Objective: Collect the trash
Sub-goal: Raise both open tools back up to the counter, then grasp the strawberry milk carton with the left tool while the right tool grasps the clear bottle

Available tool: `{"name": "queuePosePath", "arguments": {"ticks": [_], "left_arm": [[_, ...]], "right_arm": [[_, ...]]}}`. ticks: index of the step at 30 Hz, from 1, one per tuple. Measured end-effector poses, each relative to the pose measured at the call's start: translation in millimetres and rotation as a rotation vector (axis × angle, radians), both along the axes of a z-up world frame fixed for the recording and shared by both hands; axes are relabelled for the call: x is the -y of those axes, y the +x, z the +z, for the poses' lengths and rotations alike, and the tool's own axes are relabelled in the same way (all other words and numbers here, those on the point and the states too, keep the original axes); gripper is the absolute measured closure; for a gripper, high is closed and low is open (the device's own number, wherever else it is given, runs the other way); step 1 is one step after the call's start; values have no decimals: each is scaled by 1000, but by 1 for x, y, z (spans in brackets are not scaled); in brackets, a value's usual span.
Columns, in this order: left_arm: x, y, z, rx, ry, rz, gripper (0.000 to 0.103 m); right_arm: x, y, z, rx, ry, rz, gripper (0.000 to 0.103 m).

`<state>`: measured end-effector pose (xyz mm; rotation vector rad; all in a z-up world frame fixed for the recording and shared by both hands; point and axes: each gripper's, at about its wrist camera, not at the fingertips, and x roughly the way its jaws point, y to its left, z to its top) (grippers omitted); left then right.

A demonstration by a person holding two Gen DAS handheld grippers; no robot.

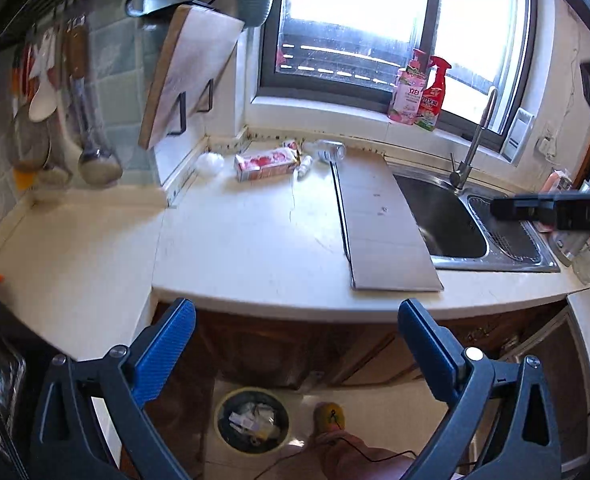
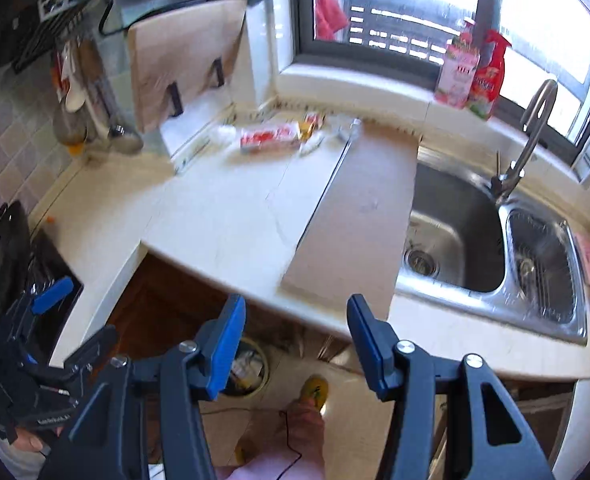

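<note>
Countertop [image 1: 255,240] — trash at back | both grippers [image 1: 295,328] [image 2: 295,332] agape

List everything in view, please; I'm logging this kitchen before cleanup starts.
carton: 1, red and white, back of countertop
crumpled tissue: 1, white, left of carton
plastic bottle: 1, clear, lying right of carton
cardboard sheet: 1, grey-brown, flat beside sink
sink: 1, steel, right
cleaner bottles: 2, pink and red, windowsill
cutting board: 1, wooden, wall rack
trash bin: 1, floor, holding rubbish
left gripper: open, blue pads
right gripper: open, blue pads
</note>
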<state>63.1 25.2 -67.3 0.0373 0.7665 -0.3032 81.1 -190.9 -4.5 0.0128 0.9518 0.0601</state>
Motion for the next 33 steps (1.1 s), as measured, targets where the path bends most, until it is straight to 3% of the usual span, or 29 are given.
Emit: {"name": "queuePosePath", "arguments": {"ticks": [4,8,13,17,24,29,33], "left_arm": [[19,48,13,34,55,2,2],[43,117,19,20,139,-20,1],[79,209,13,-45,218,-55,1],[107,282,-3,-112,293,-88,1],[133,396,-69,-300,420,-120,1],[136,452,-97,-357,455,-82,1],[143,482,-121,-408,549,-119,1]], "right_arm": [[21,47,19,65,29,21,38],[43,111,32,106,39,45,37],[73,197,23,47,95,69,37],[100,273,-3,-29,149,78,37],[135,389,-70,-150,268,33,37],[139,455,-131,-230,315,22,37],[129,488,-167,-279,276,53,37]]}}
